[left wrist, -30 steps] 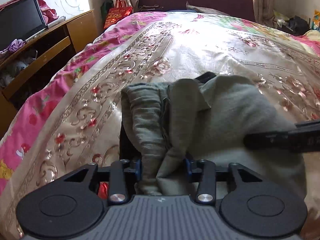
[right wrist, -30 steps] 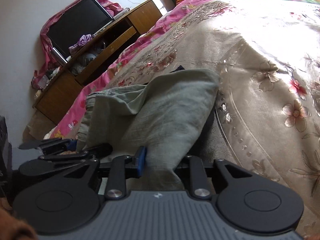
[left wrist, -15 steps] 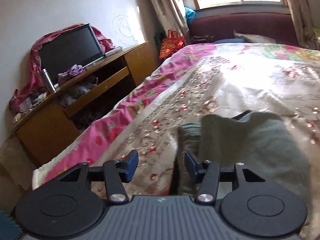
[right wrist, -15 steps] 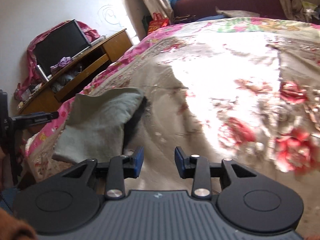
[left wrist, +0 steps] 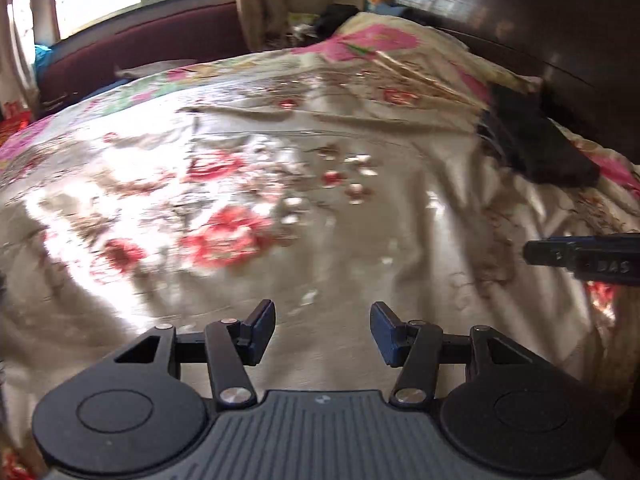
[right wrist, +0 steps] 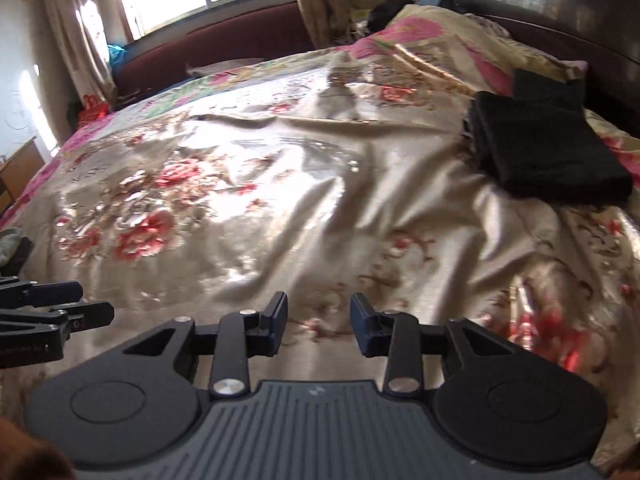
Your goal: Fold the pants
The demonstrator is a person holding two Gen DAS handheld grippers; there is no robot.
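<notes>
Now that both have swung away from the folded grey-green pants [right wrist: 9,242], the left gripper [left wrist: 322,330] and right gripper [right wrist: 319,326] stand released and empty; black folded pants [right wrist: 544,156] lie ahead near the headboard, likely next.

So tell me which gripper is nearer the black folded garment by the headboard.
Right, by a small margin. The right gripper and left gripper are both open, well short of the black folded garment, which lies far right.

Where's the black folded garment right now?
In both views the black folded garment lies far right on the floral bedspread, beside the dark headboard.
</notes>
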